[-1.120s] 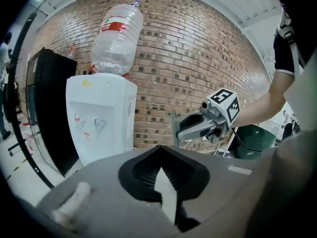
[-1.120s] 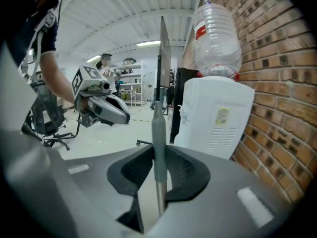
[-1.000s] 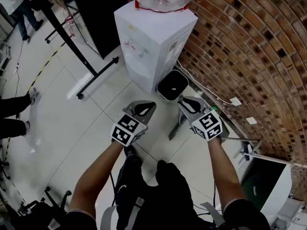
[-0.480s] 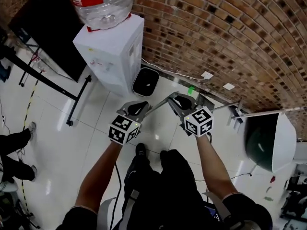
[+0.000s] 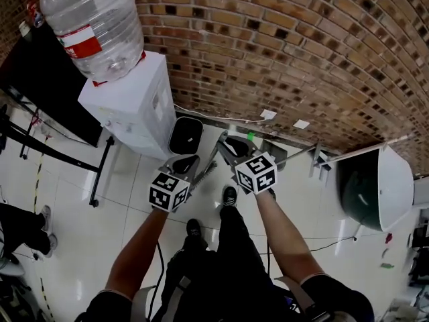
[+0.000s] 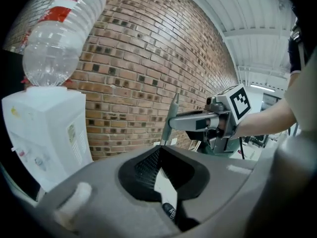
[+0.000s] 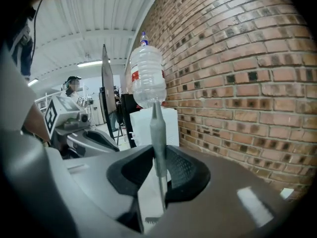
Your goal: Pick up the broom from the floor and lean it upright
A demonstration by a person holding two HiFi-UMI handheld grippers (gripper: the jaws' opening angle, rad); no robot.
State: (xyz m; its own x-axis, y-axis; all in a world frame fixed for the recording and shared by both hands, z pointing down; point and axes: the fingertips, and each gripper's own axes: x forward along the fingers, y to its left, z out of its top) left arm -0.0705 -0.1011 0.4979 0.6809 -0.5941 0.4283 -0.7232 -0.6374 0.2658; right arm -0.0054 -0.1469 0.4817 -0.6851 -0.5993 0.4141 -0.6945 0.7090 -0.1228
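A: Where is the broom [image 7: 156,128] sitting?

B: You are gripping it in your right gripper [image 7: 157,155]. The right gripper view is showing the grey handle standing nearly upright between the two pads. Its pointed tip is poking up in front of the bottle [image 7: 147,78].

A: And the head view?

B: There the handle is slanting down and leftward from your right gripper toward your left gripper [image 5: 186,162], with a toothed part showing low on it. From above I cannot tell whether its lower end is touching the floor [image 5: 87,247]. That view is also giving you the bin [image 5: 186,135] beside the dispenser [image 5: 127,106], both at the foot of the brick wall [image 5: 301,45]. Neither gripper view is showing the bin.

A: What is my left gripper doing?

B: Its jaws are standing a little apart with nothing between them. In the left gripper view only white floor and the toe of a shoe [image 6: 169,211] are showing through the gap. The handle is passing just beyond the tips, with your right gripper clamping it further right. The head view is showing only that gripper's top and marker cube, not the gap.
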